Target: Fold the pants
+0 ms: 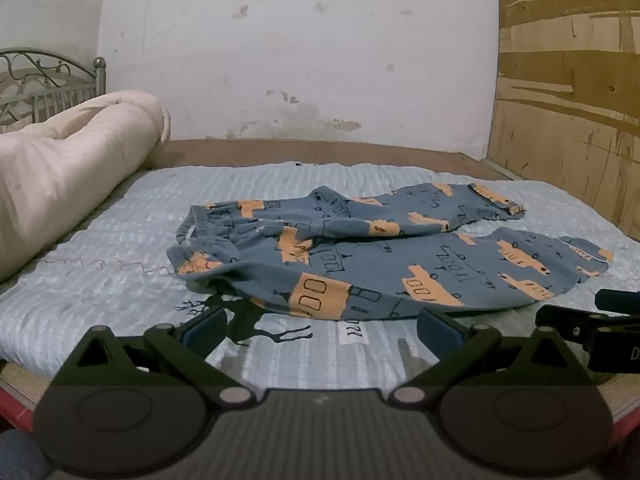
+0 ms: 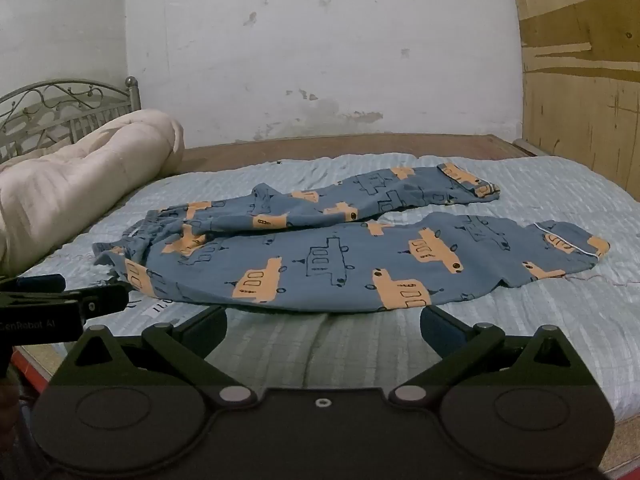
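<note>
White plaster wall (image 1: 300,52), stained and chipped near its base, filled the background, with a plywood panel (image 1: 568,100) standing at three o'clock and an ornate metal headboard (image 1: 48,80) at nine o'clock. Below them stretched the bed (image 1: 100,280), covered by a pale blue ribbed sheet with a dark deer silhouette printed near its front edge. A rolled cream quilt (image 1: 72,160) lay along the bed's nine o'clock side, well apart from the garment.

Spread across the middle of the sheet were the pants (image 1: 380,256), blue with orange and outlined vehicle prints. Their waistband sat bunched toward nine o'clock and both legs ran toward three o'clock; the far leg lay rumpled and slightly overlapped the near one around the seat, while the cuffs ended apart from each other.

At six o'clock in its own view, the left gripper (image 1: 320,330) hovered just short of the pants' near hem, its jaws spread wide and holding nothing. The right gripper (image 2: 323,326) sat likewise at six o'clock in its view, jaws spread wide and empty, close to the near leg's edge. Each tool showed in the other's view: the right one at four o'clock, the left one at eight o'clock.
</note>
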Available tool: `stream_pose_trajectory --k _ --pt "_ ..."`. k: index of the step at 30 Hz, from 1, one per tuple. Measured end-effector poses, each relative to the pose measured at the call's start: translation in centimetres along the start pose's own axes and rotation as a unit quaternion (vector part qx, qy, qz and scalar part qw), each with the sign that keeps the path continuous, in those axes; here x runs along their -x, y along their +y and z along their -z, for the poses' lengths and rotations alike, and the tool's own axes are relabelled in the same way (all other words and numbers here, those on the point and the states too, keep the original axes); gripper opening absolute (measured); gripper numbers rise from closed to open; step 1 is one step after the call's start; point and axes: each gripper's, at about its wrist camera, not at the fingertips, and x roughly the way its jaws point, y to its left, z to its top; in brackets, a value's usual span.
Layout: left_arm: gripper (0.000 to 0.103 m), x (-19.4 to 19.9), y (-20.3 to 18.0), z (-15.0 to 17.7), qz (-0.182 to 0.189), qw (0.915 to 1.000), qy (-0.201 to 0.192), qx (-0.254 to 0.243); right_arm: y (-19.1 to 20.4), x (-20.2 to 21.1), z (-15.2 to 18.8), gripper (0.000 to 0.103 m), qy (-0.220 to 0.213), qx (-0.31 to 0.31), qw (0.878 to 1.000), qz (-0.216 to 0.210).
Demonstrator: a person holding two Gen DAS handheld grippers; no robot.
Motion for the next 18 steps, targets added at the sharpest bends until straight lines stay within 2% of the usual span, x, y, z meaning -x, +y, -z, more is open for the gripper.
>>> stream_pose_trajectory --k 18 --pt "0.102 0.02 -0.02 -0.11 0.000 1.0000 0.004 -0.002 0.15 -0.04 -0.06 0.102 0.002 -0.001 1.000 -0.001"
